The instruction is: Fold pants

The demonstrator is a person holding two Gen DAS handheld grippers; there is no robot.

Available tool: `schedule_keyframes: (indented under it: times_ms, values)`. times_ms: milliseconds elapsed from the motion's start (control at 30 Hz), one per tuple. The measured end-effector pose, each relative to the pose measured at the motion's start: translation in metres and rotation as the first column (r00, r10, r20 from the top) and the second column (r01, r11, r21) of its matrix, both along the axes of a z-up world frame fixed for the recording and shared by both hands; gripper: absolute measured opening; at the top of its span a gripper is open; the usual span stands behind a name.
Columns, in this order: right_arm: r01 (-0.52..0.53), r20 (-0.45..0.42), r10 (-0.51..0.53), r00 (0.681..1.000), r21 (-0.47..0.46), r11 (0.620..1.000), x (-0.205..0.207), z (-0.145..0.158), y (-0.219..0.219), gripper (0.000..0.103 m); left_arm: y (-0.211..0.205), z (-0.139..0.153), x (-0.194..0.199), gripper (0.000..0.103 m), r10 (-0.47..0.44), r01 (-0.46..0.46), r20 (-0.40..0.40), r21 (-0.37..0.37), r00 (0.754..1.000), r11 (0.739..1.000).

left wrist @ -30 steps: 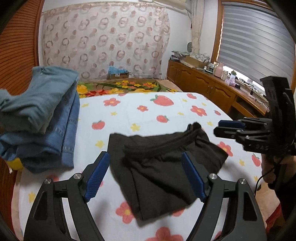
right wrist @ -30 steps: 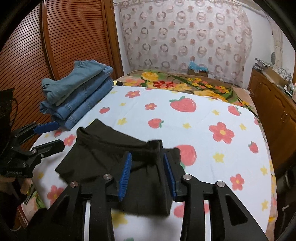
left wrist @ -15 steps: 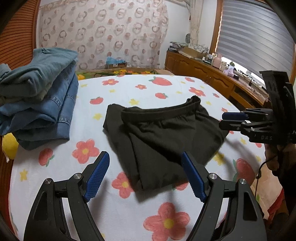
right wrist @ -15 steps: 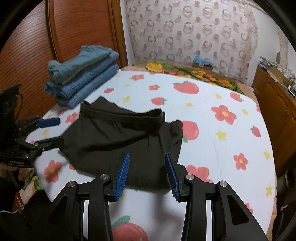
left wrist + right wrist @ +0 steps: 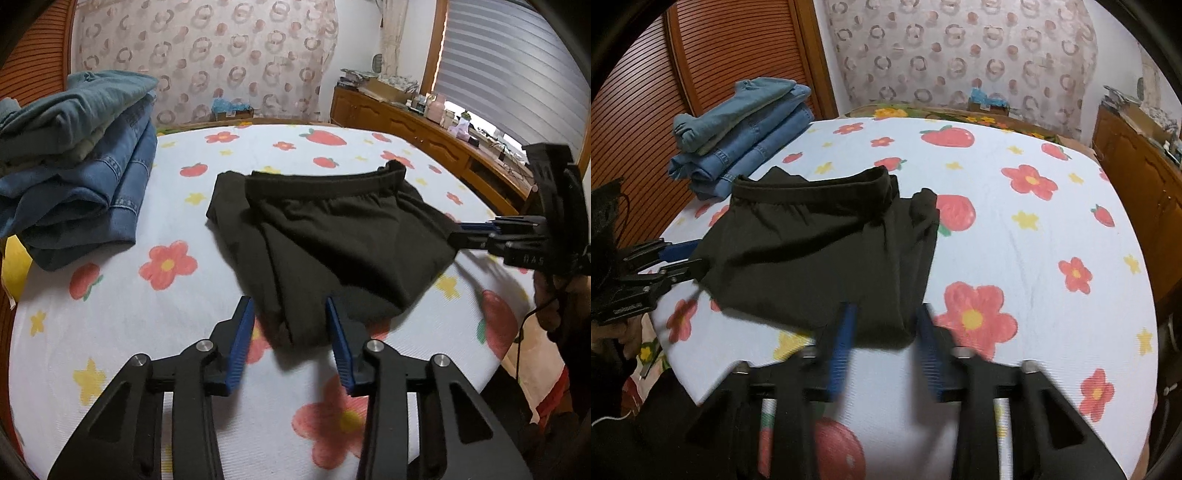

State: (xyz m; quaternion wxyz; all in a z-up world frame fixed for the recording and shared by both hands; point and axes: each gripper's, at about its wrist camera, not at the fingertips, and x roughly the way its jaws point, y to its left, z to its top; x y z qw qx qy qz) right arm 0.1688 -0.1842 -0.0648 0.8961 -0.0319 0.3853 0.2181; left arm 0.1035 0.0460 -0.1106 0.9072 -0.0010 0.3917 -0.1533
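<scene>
I hold a gripper in each hand over the bed (image 5: 199, 258), whose white sheet carries strawberries, red flowers and yellow stars. The dark pants (image 5: 332, 236) lie folded on it near the edge closest to me, waistband turned toward the far side, one narrow end reaching toward my left gripper (image 5: 291, 332) and the broad side running toward my right gripper (image 5: 884, 332). My left jaws stand partly open, blue pads either side of the near tip of the cloth; from this view I cannot tell whether a pad touches it, and nothing is clamped between them. My right jaws are likewise partly open, blurred in their own camera, with the near hem of the pants (image 5: 827, 251) lying between the pads but not pinched. From the left camera I see my right gripper (image 5: 476, 236) side-on at the edge of the bed on my right, its fingertips at the corner of the pants, touching or just beside it. From the right camera my left gripper (image 5: 683, 262) shows at the opposite edge, its tips just beside the cloth's corner there. A stack of folded jeans (image 5: 77, 166) sits near the far corner on my left, well apart from the pants; in the right view it lies just beyond the waistband (image 5: 746, 136).
</scene>
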Motion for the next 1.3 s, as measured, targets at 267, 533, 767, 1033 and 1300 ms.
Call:
schedule_keyframes:
  times_ms: [267, 533, 767, 1033, 1300]
  values:
    - [0.047, 0.054, -0.051, 0.997, 0.072, 0.996, -0.008, 0.006, -0.017, 0.006, 0.003, -0.003, -0.001, 0.034, 0.001, -0.001, 0.003, -0.014, 1.000, 1.000]
    - [0.035, 0.035, -0.037, 0.999, 0.056, 0.998, -0.007, -0.002, -0.012, 0.006, 0.000, 0.004, -0.008, 0.012, -0.009, 0.011, 0.042, -0.045, 0.999, 0.999]
    - [0.010, 0.062, -0.014, 0.998, 0.078, 0.997, -0.026, 0.014, -0.017, 0.006, -0.002, 0.027, -0.030, 0.012, -0.030, 0.034, 0.071, -0.055, 0.997, 0.998]
    - [-0.012, 0.058, 0.008, 0.998, 0.062, 0.998, -0.056, 0.016, -0.020, 0.006, -0.004, 0.025, -0.046, 0.012, -0.038, 0.041, 0.056, -0.044, 0.998, 0.998]
    - [-0.011, 0.057, 0.008, 0.998, 0.052, 0.999, -0.064, 0.018, -0.020, 0.006, -0.007, 0.021, -0.052, 0.012, -0.039, 0.041, 0.047, -0.035, 0.998, 0.999]
